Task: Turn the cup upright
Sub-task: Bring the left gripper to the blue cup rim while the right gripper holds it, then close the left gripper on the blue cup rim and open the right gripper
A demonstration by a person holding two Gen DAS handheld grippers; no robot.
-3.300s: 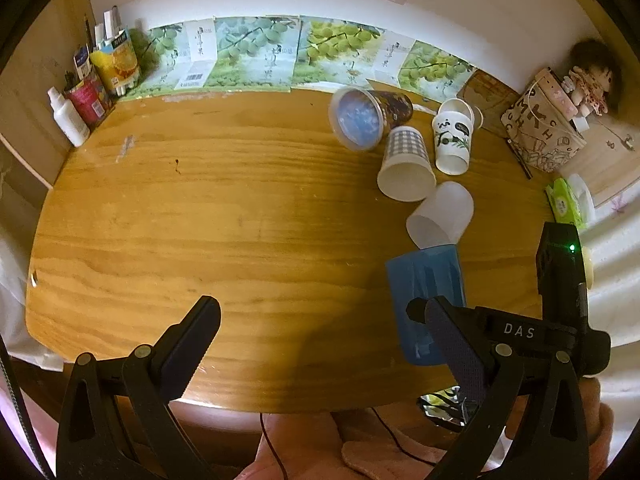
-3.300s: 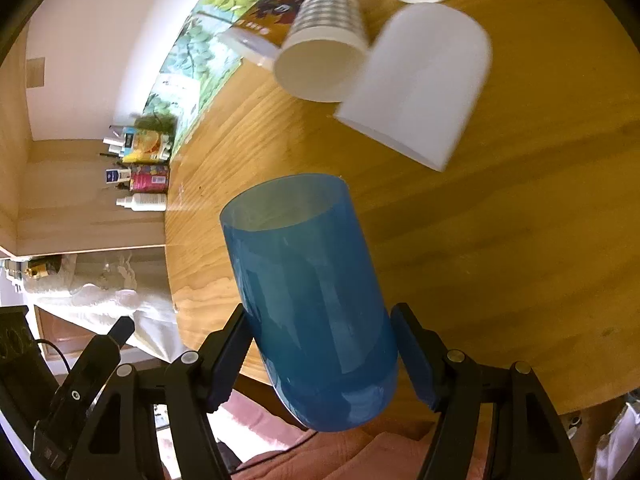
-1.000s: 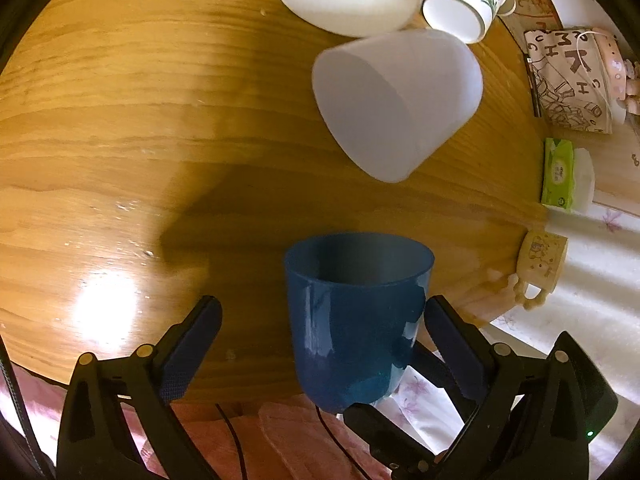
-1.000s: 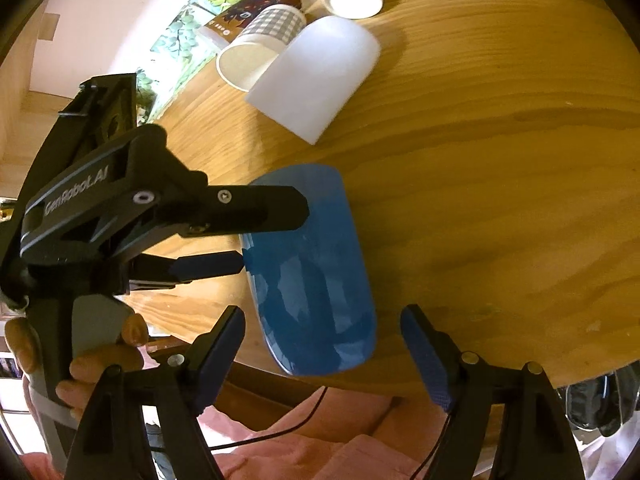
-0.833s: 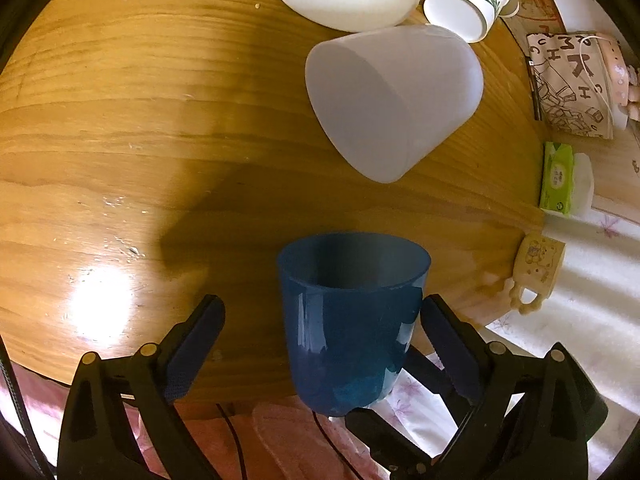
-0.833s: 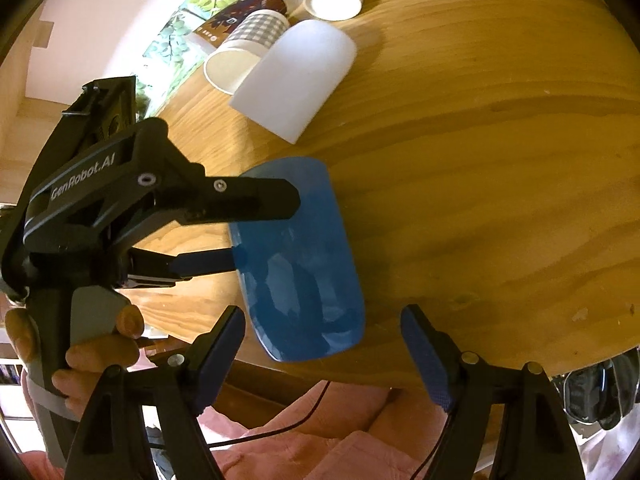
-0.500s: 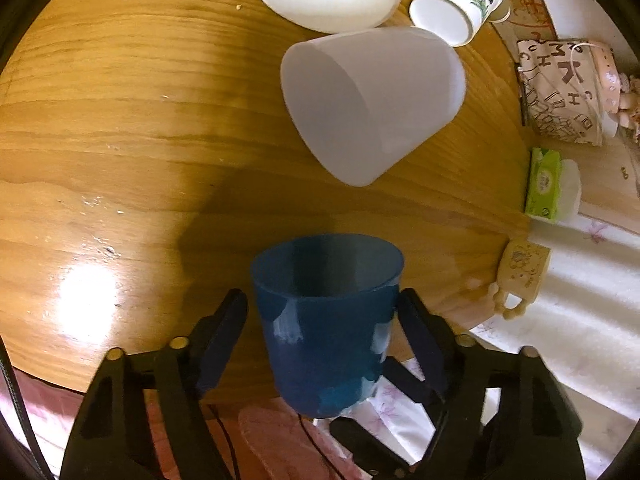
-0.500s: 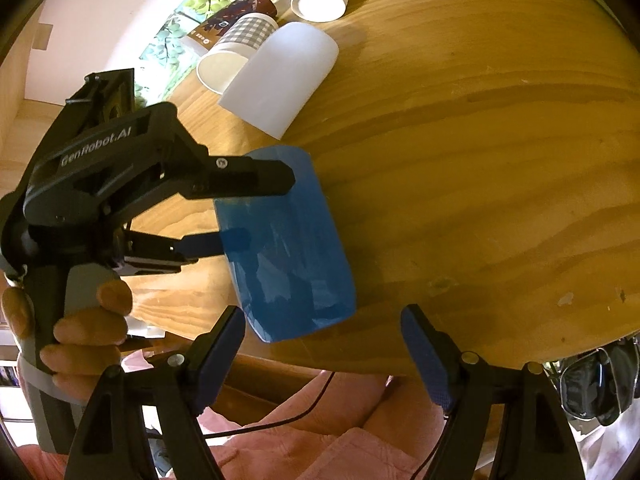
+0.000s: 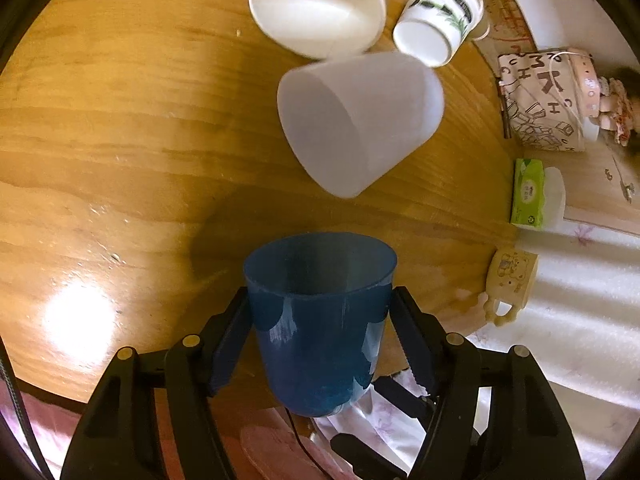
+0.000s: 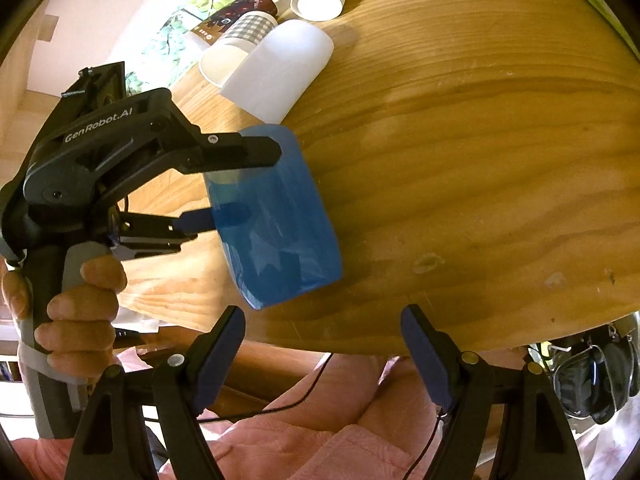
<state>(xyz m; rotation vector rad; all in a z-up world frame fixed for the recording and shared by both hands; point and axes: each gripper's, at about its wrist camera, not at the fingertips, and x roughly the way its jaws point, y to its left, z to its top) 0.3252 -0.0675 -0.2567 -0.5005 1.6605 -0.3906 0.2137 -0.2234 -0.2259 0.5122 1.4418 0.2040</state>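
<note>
Bearing "GenRobot.AI" lettering, left gripper [image 10: 224,184] clamps blue cup [image 10: 276,216].

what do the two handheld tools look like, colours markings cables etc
Both are black plastic frames with dark blue ribbed finger pads and small silver screws at the joints. The left tool carries white "GenRobot.AI" lettering on its side and a grey pistol handle, gripped by a bare hand. A thin black cable trails beneath the right tool.

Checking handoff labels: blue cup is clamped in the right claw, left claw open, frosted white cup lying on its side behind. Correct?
Sides are swapped. The left claw is shut on the blue cup, and the right claw is open, as the right wrist view shows. The frosted white cup does lie on its side.
</note>
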